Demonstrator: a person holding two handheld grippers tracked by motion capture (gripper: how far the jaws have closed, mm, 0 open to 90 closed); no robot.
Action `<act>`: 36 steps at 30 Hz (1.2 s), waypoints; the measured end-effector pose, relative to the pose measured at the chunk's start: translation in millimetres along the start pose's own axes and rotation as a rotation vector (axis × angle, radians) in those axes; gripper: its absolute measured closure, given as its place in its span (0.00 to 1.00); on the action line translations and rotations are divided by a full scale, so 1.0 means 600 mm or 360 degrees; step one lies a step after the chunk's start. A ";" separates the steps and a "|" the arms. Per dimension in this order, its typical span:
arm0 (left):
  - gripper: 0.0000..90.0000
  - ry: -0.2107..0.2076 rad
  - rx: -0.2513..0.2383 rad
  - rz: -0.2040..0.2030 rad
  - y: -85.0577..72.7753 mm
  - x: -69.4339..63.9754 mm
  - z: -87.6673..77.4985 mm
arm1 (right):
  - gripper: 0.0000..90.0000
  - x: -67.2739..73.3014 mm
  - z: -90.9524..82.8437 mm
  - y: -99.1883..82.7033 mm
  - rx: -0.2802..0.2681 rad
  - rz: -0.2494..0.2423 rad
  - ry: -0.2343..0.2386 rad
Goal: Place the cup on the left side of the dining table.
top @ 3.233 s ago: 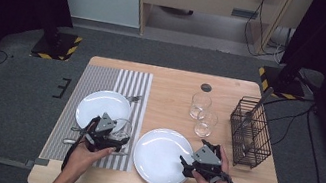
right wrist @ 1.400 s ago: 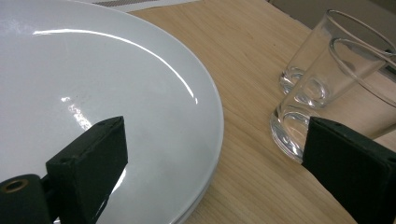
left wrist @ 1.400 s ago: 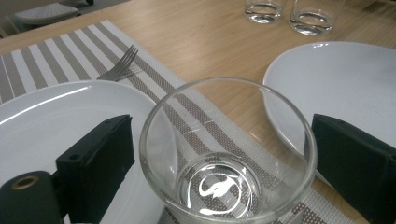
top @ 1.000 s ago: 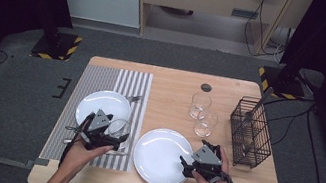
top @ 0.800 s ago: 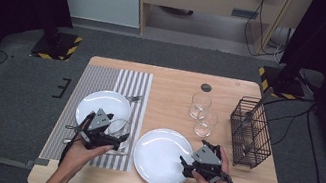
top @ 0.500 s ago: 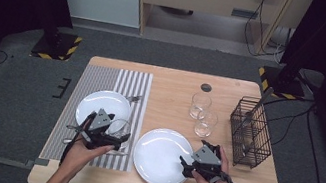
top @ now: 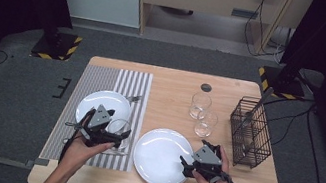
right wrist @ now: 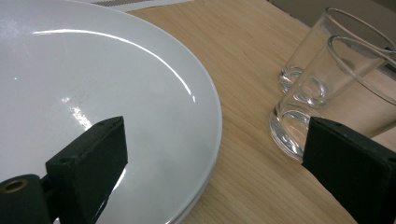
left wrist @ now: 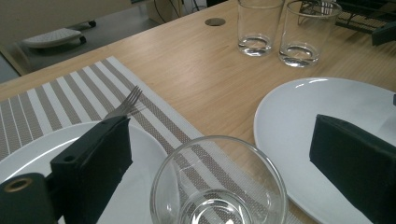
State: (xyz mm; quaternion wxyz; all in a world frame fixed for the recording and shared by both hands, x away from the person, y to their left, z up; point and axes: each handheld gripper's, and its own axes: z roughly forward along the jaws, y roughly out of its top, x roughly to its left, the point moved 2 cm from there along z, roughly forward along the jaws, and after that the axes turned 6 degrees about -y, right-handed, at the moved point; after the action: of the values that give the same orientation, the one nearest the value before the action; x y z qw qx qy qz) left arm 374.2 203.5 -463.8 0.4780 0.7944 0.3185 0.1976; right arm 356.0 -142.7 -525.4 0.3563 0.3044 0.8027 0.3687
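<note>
My left gripper (top: 117, 134) (left wrist: 217, 135) stands open on the striped placemat (top: 124, 82), its jaws on either side of an empty clear glass (top: 119, 125) (left wrist: 219, 182) without touching it. One white plate (top: 101, 101) (left wrist: 28, 154) lies on the mat to the glass's left, with a fork (top: 133, 98) (left wrist: 123, 105) beyond it. A second white plate (top: 157, 156) (left wrist: 327, 102) (right wrist: 93, 93) lies on the bare wood. My right gripper (top: 195, 155) (right wrist: 215, 126) is open at that plate's right rim, one jaw over the plate and the other over the table.
Two more empty glasses (top: 200, 105) (top: 206, 124) (right wrist: 303, 51) (right wrist: 327, 93) stand mid-table behind the right plate. A black wire basket (top: 250, 132) holding cutlery stands near the right edge. A round grommet (top: 206, 87) sits near the table's far edge.
My left gripper has drawn back slightly to the left compared with three seconds ago. Over the last second nothing has visibly moved.
</note>
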 end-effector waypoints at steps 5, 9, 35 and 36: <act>0.06 0.0001 -0.0023 0.0025 0.017 -0.009 -0.005 | 0.07 0.000 -0.001 0.001 0.0000 -0.0001 -0.0004; 0.06 -0.0002 -0.0022 0.0080 0.037 -0.025 -0.002 | 0.07 -0.002 -0.005 0.005 -0.0013 -0.0004 -0.0008; 0.06 -0.0166 -0.0004 0.0259 0.135 -0.132 0.090 | 0.07 -0.021 -0.042 -0.004 -0.0027 0.0031 -0.0014; 0.06 -0.0166 -0.0008 0.0258 0.136 -0.136 0.096 | 0.07 -0.022 -0.043 -0.005 -0.0024 0.0026 -0.0015</act>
State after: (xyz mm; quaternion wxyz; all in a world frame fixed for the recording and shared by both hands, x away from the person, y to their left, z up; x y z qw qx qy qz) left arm 377.2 82.6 -418.9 0.4785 0.8255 0.2273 0.1947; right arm 342.2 -164.3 -511.1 0.3594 0.3102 0.7956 0.3763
